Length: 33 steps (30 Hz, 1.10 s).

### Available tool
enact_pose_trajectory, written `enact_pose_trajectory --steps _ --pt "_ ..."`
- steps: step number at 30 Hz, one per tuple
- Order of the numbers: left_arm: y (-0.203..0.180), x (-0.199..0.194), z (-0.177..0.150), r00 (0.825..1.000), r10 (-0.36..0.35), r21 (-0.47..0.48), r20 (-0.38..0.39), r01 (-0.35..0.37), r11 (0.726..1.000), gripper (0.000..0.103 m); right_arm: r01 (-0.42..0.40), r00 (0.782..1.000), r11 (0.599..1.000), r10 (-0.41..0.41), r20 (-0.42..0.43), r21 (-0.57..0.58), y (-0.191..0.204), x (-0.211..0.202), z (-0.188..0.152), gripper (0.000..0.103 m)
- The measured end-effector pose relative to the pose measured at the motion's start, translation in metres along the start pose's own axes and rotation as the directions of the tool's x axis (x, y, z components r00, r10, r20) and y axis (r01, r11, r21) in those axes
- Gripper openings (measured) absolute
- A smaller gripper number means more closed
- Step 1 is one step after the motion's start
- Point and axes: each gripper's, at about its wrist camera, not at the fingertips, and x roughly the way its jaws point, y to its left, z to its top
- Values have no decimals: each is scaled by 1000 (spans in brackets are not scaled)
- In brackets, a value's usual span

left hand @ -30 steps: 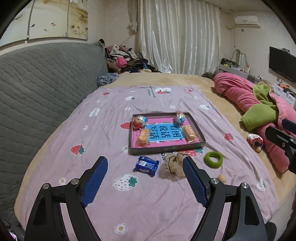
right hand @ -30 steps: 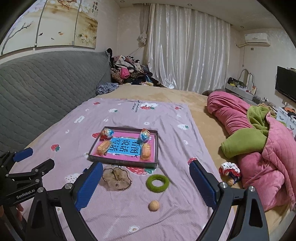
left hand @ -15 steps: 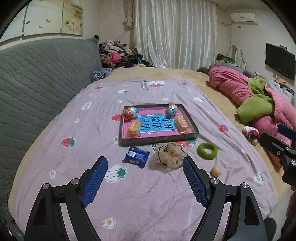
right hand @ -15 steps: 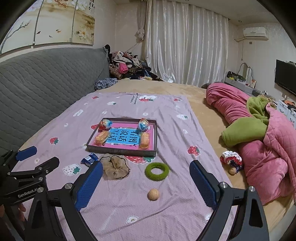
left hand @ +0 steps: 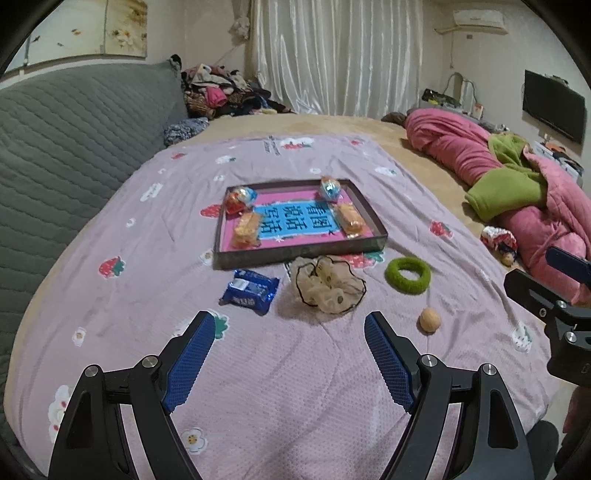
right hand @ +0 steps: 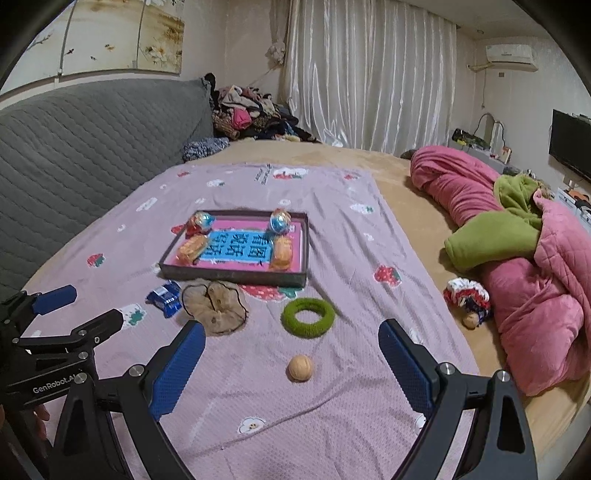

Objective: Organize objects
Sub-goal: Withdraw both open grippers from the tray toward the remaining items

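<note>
A grey quilted headboard (left hand: pixel 66 147) runs along the left side of the room, with a painted panel (right hand: pixel 122 33) on the wall above it. At its far end lies a heap of clothes (right hand: pixel 251 114). The bed (right hand: pixel 332 155) is covered in tan bedding, and a lilac sheet (left hand: pixel 295 369) printed with strawberries and flowers is spread over it. White curtains (left hand: pixel 332 55) hang at the back.

The left gripper (left hand: pixel 290 326) hovers low over the sheet, its blue-padded jaws spread wide and holding nothing. Just ahead of it lies a blue snack packet (left hand: pixel 250 291), and beside that a beige scrunchie (left hand: pixel 327 284) edged in dark trim. Behind both sits a dark-rimmed tray (left hand: pixel 299 251) with a pink and blue printed floor; two wrapped candies lie in its far corners and two orange wrapped cakes along its sides.

To the right of the scrunchie, a green ring (right hand: pixel 307 316) rests on the sheet, and nearer the camera a small tan ball (right hand: pixel 300 367). The right gripper (right hand: pixel 291 336) hangs above the ball, jaws likewise wide apart and empty.

Further right, off the sheet, a patterned scrunchie (right hand: pixel 466 297) lies against a bundled pink and green quilt (right hand: pixel 535 258). A television (right hand: pixel 570 149) and an air conditioner (right hand: pixel 511 57) are mounted on the right wall.
</note>
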Motion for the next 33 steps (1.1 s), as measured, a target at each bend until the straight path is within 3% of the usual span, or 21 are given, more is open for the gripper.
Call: enact_pose_trajectory --steps 26,33 --pt "-11 55 -27 995 -10 14 -98 11 1000 84 7 994 1000 -5 -105 17 -11 51 -41 95" --pt "-15 65 -31 995 -35 20 -89 37 999 84 19 993 1000 -19 -115 -3 -12 62 -50 95"
